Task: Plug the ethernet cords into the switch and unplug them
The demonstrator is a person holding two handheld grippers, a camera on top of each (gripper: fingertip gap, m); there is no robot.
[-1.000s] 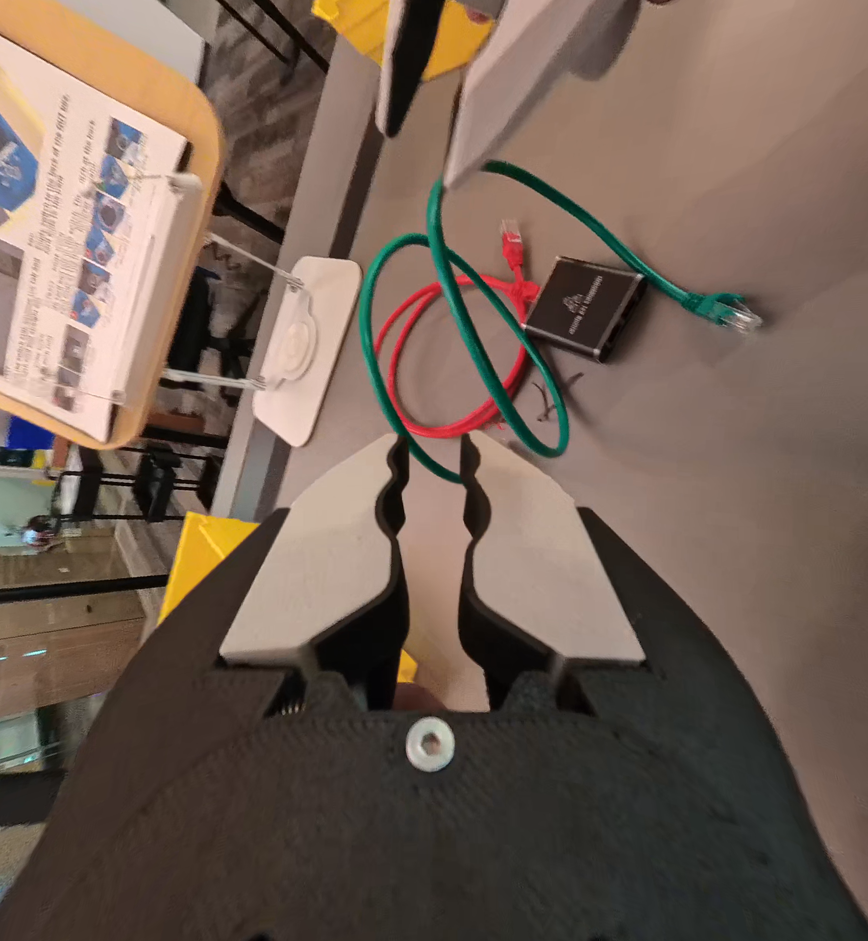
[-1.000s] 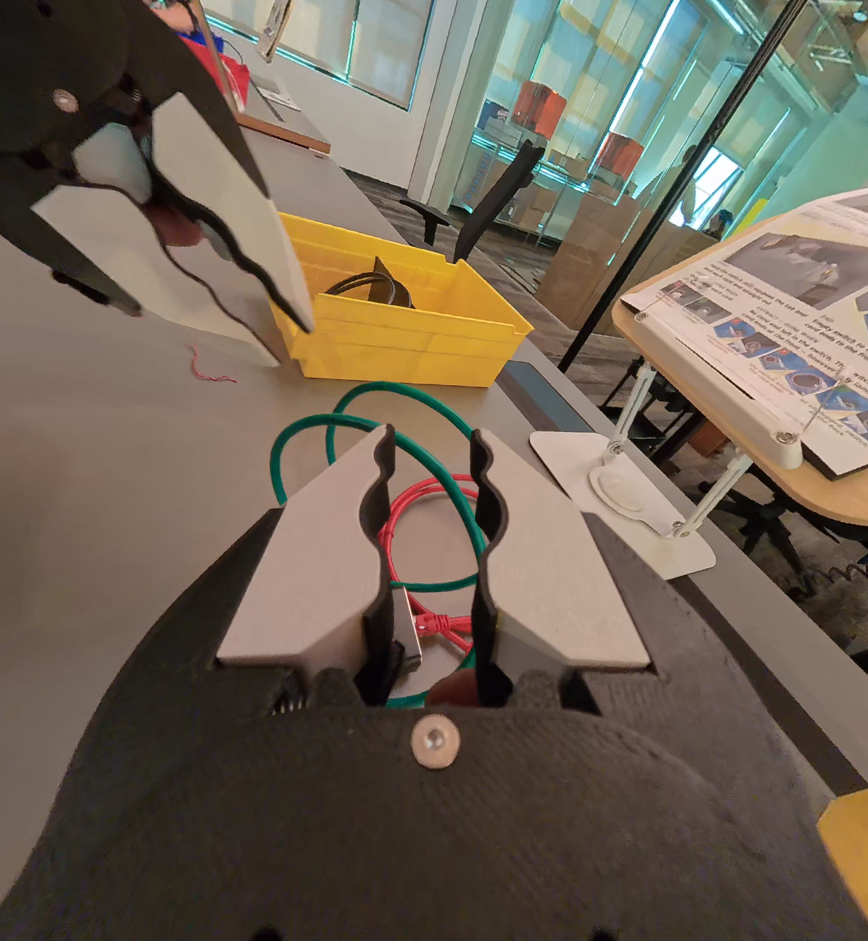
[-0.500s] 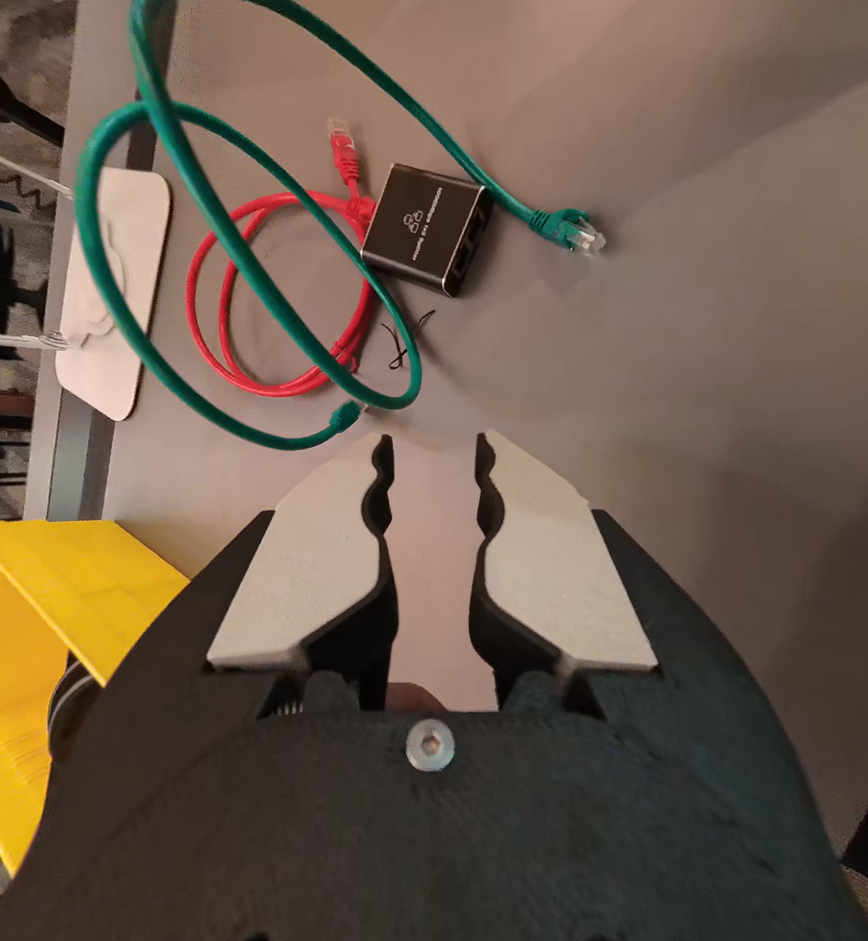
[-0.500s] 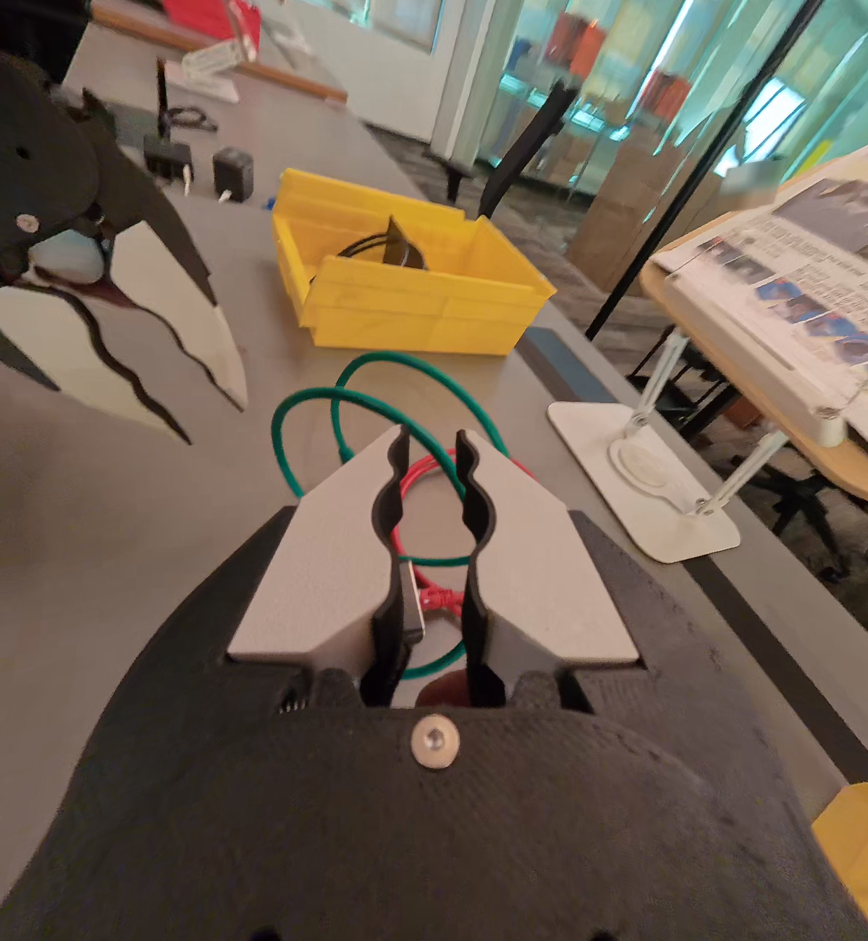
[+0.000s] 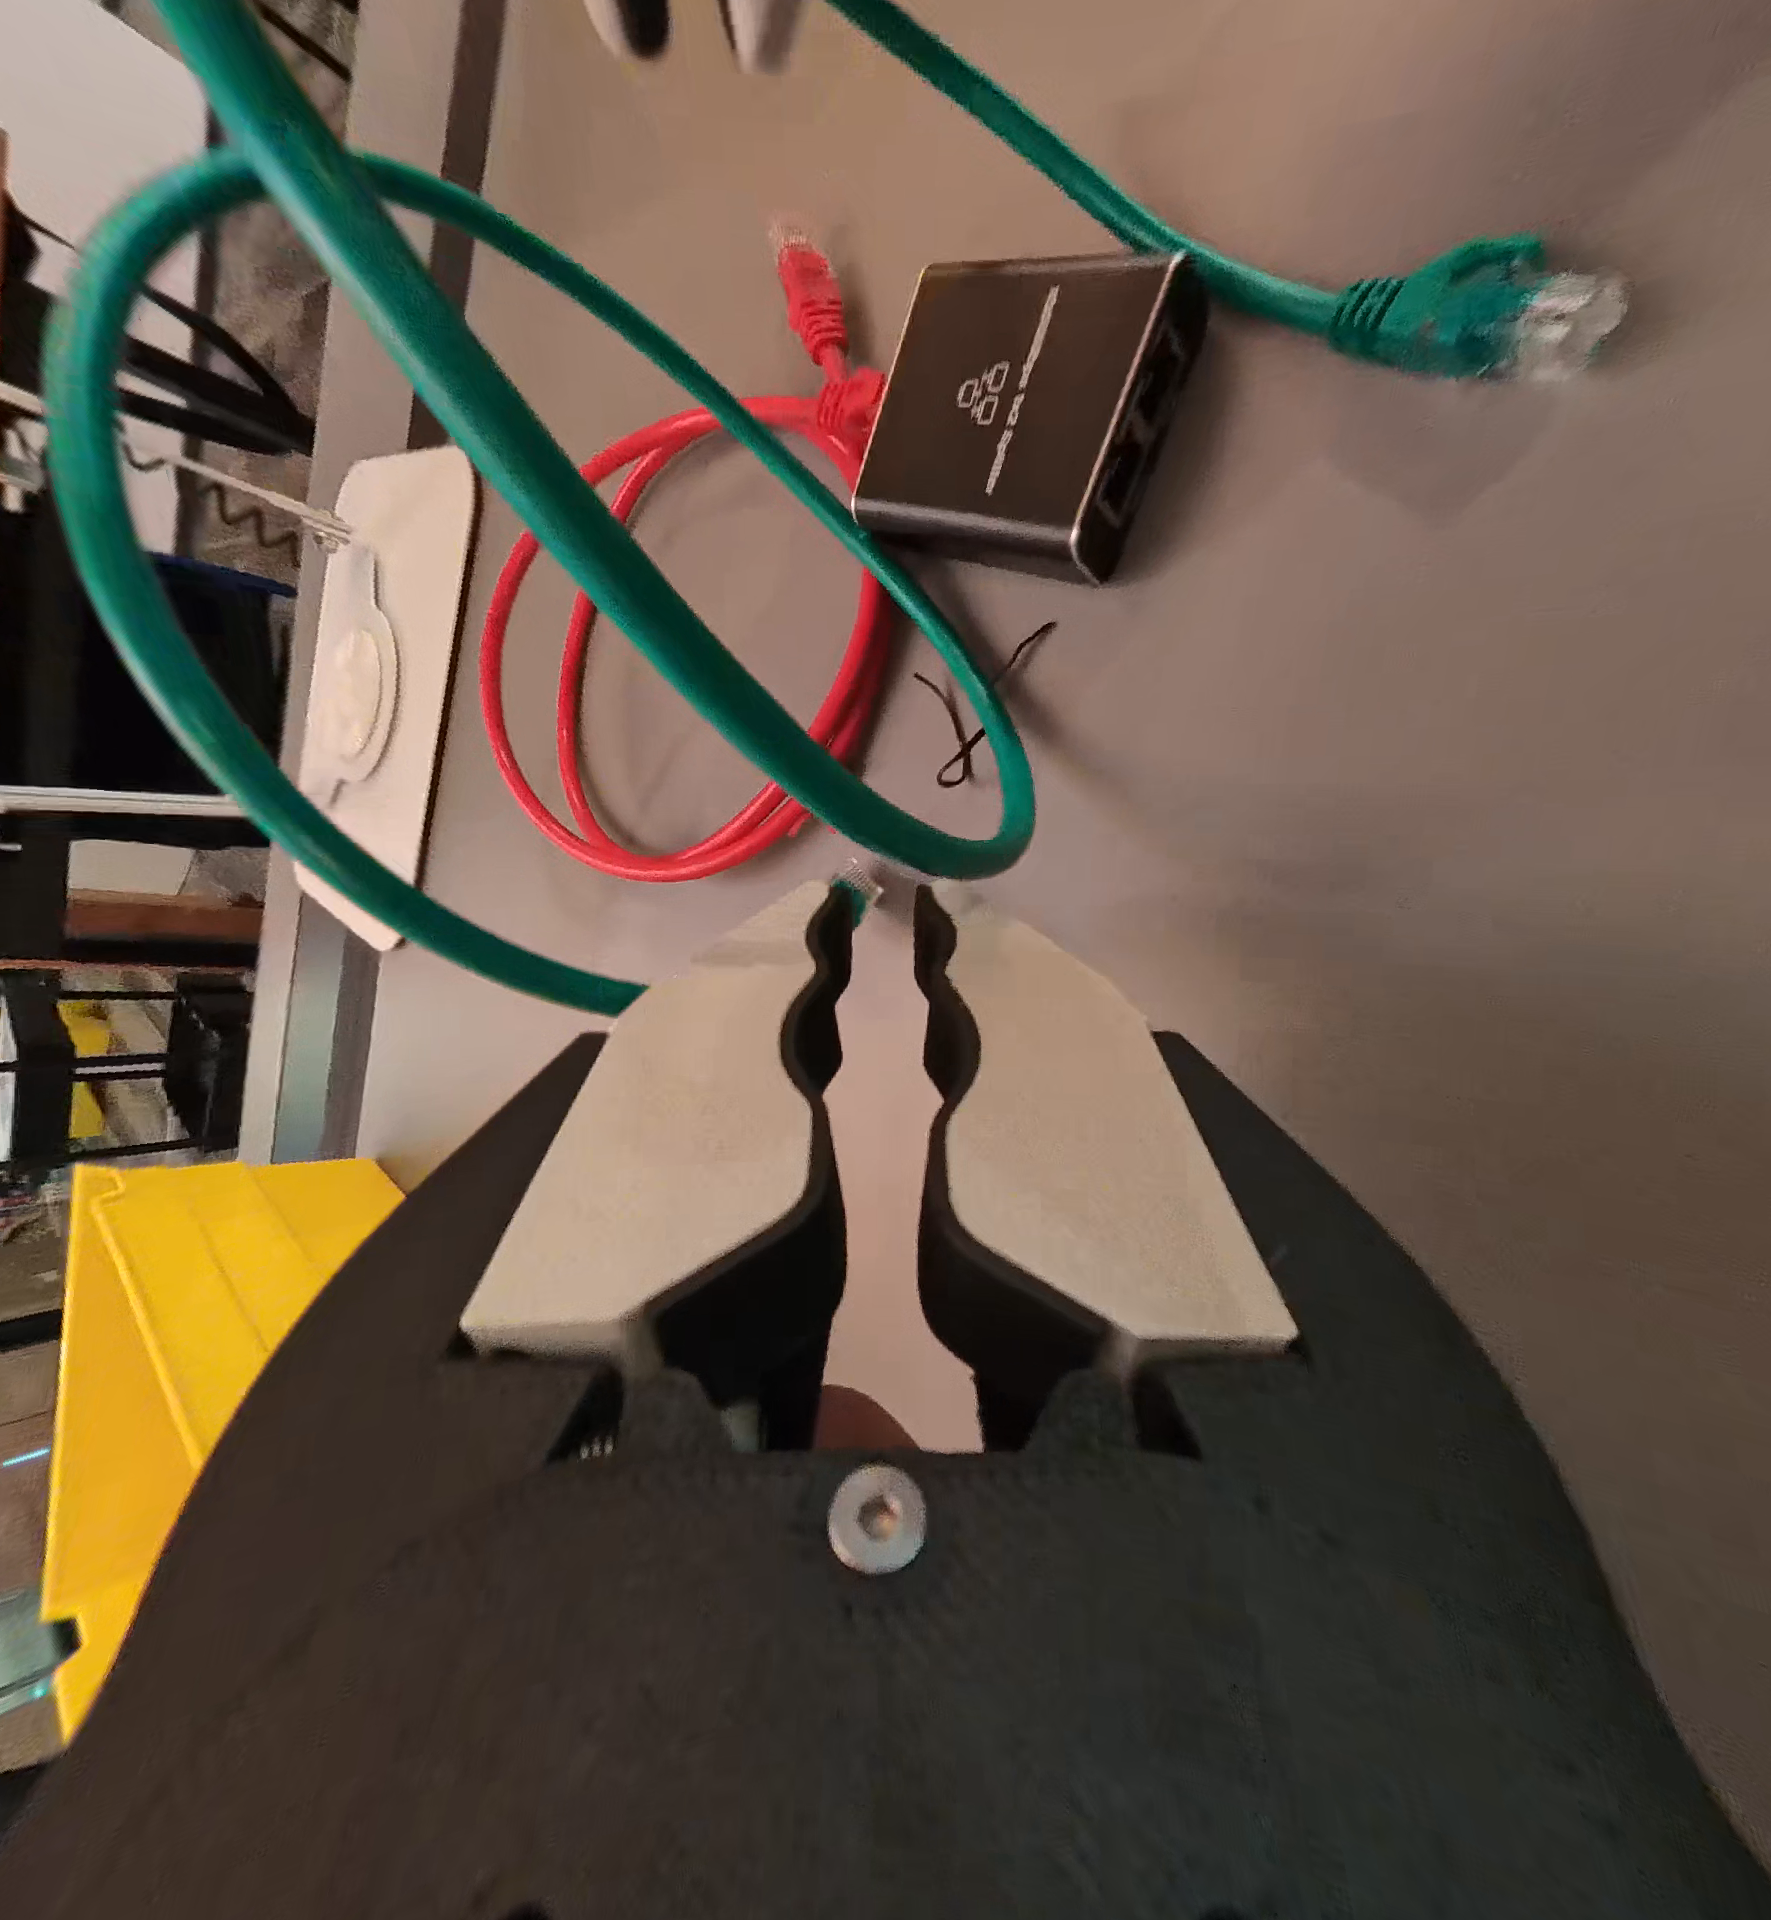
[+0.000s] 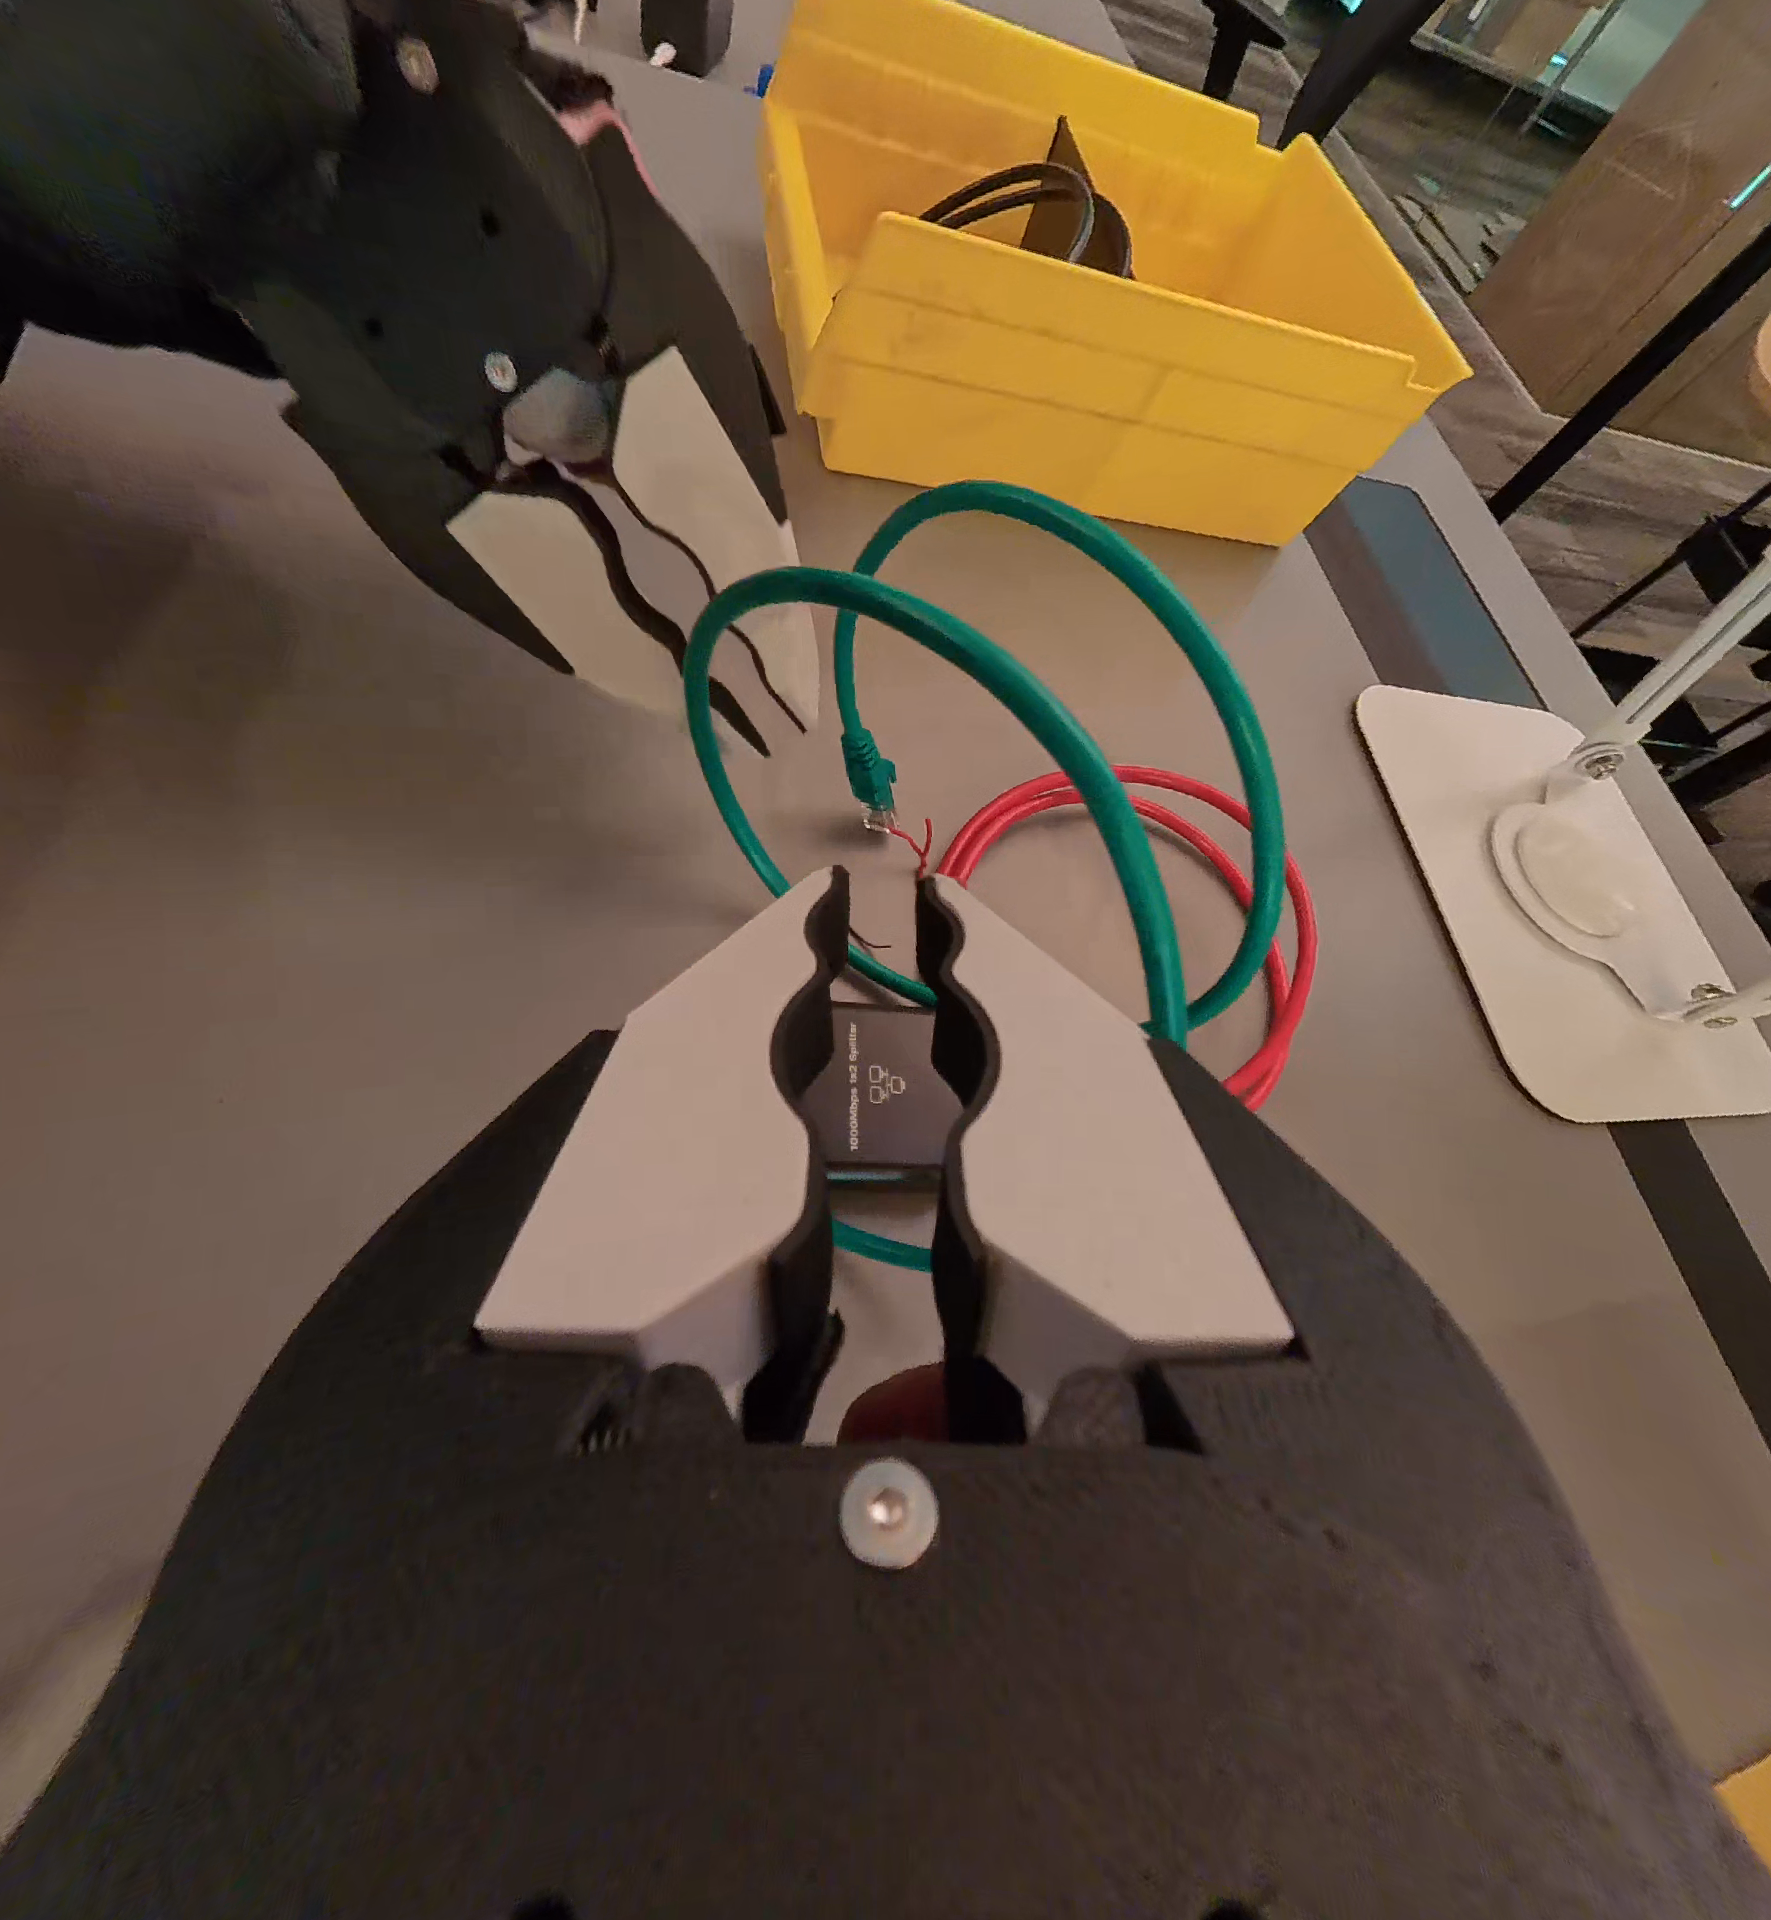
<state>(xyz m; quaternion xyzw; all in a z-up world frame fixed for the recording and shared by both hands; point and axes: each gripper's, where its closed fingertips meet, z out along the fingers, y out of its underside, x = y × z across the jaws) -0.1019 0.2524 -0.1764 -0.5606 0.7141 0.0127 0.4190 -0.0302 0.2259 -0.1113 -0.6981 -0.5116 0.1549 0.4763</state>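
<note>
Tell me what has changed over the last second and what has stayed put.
The left claw swung down toward the table, its tips now beside the green cord near one of its plugs. The right claw lowered over the switch, which now shows between its fingers. Neither has gripped anything; both stay open. The switch, green cord, red cord and yellow bin lie as before.

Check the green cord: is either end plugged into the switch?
Neither. One plug of the green cord lies loose beside the switch; the other hangs free, away from it.
</note>
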